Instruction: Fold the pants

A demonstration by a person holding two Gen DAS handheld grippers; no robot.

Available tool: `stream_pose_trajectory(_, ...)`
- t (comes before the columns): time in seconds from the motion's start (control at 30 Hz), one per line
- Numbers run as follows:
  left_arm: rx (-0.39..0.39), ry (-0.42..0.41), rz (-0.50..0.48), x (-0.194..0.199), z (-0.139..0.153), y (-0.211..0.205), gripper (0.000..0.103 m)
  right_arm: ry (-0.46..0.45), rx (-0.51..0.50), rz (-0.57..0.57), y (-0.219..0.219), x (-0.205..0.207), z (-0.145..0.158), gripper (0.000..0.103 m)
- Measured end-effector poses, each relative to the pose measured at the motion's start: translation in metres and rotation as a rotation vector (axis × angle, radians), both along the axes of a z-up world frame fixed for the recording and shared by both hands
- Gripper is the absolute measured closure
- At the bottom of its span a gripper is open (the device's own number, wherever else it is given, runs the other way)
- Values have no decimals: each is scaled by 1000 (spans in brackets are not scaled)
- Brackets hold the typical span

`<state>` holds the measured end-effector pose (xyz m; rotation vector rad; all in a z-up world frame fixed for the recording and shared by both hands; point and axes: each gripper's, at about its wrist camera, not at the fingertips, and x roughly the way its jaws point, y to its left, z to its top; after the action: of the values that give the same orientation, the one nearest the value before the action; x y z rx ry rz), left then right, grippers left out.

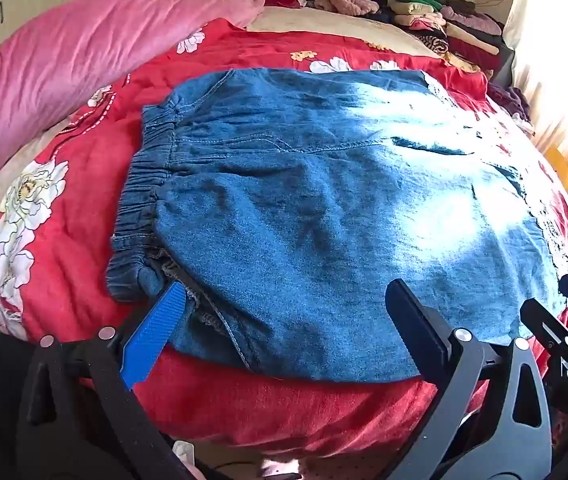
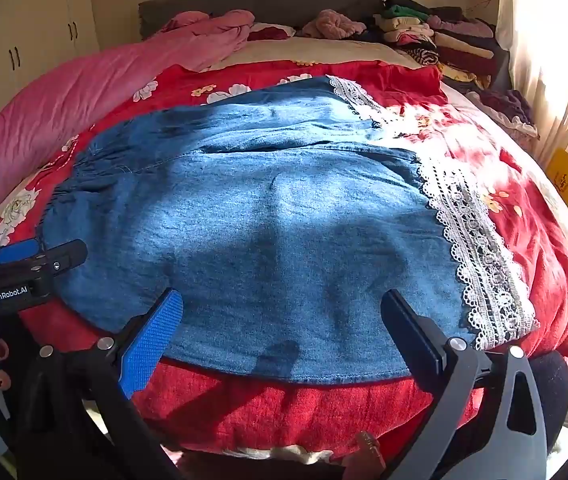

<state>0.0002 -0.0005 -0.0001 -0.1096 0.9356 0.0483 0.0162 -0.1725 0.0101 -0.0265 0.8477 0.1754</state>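
One pair of denim pants (image 1: 324, 200), apparently already folded, two open-jawed grippers hovering

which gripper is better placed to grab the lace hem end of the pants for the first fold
Right, probably. The right gripper hangs open over the denim pants near the lace hem; the left gripper is open beside the elastic waistband.

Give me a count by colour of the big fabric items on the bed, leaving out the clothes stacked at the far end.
Blue: 1, denim pants
Red: 1, floral quilt
Pink: 1, blanket
Total: 3
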Motion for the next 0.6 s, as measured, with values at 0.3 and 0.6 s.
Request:
stream_pose_trajectory(0.3, 7, -15, -17, -2, 1, -6, 9, -24, -7, 10, 1, -3, 4, 4)
stream_pose_trajectory(0.6, 5, -13, -44, -4, 3, -14, 9, -31, -34, 10, 7, -6, 6, 4)
